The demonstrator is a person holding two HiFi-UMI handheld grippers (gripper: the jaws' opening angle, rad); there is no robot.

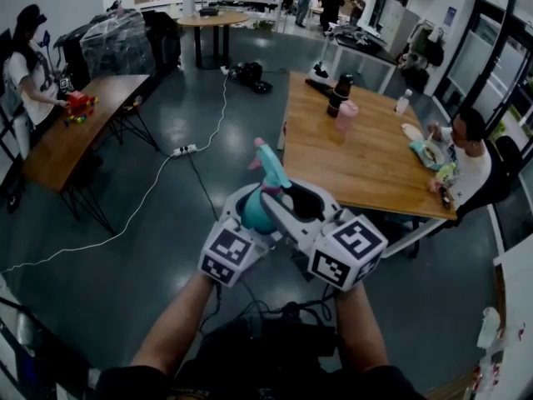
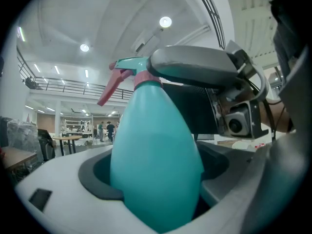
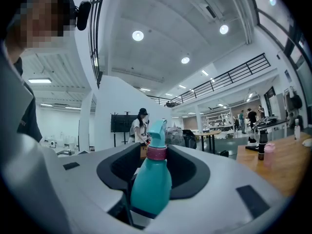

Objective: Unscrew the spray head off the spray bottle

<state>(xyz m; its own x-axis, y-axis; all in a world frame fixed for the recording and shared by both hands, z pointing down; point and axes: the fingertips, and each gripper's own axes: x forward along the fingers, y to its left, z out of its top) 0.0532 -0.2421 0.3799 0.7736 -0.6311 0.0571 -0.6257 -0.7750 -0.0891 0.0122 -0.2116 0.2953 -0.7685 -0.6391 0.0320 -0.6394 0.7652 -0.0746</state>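
A teal spray bottle is held in the air above the floor, right in front of me. Its teal spray head with a pink trigger points up and away. My left gripper is shut on the bottle's body, which fills the left gripper view. My right gripper comes in from the right, its jaws closed around the pink collar below the spray head. One right jaw lies across the neck in the left gripper view.
A wooden table with a dark bottle and a pink cup stands ahead on the right, with a seated person at its far side. A second table and a person are at the left. A white cable runs over the floor.
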